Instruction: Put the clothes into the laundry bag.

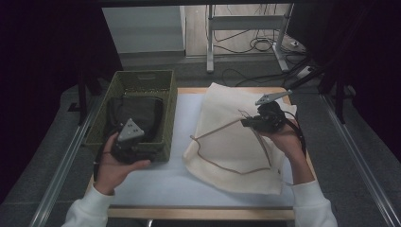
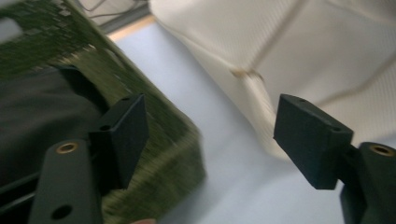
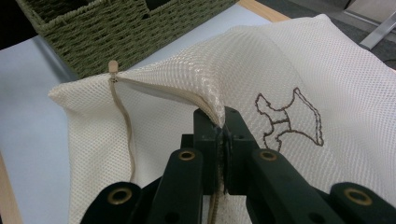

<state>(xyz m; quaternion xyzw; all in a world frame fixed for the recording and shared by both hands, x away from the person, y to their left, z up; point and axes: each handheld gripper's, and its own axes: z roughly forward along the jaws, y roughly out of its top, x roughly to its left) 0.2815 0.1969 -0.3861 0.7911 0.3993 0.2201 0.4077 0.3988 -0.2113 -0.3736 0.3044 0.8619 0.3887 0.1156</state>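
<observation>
A white mesh laundry bag point(image 1: 236, 142) lies on the right half of the table, its tan zipper point(image 3: 122, 112) partly undone. My right gripper point(image 1: 250, 123) is shut on the bag's edge beside the zipper opening point(image 3: 223, 126) and holds that edge raised off the table. A brown stitched animal outline point(image 3: 289, 121) marks the bag. At the left stands a green woven basket point(image 1: 144, 75) with a dark folded cloth point(image 1: 137, 111) inside. My left gripper point(image 1: 130, 135) hovers above the basket's near right corner. Its jaws point(image 2: 210, 135) are open with nothing between them.
A pale mat point(image 1: 156, 179) covers the tabletop between basket and bag. Metal rails point(image 1: 71, 156) run along both sides of the table. Beyond the far edge are a metal frame leg point(image 1: 209, 42) and loose cables point(image 1: 260, 45) on the floor.
</observation>
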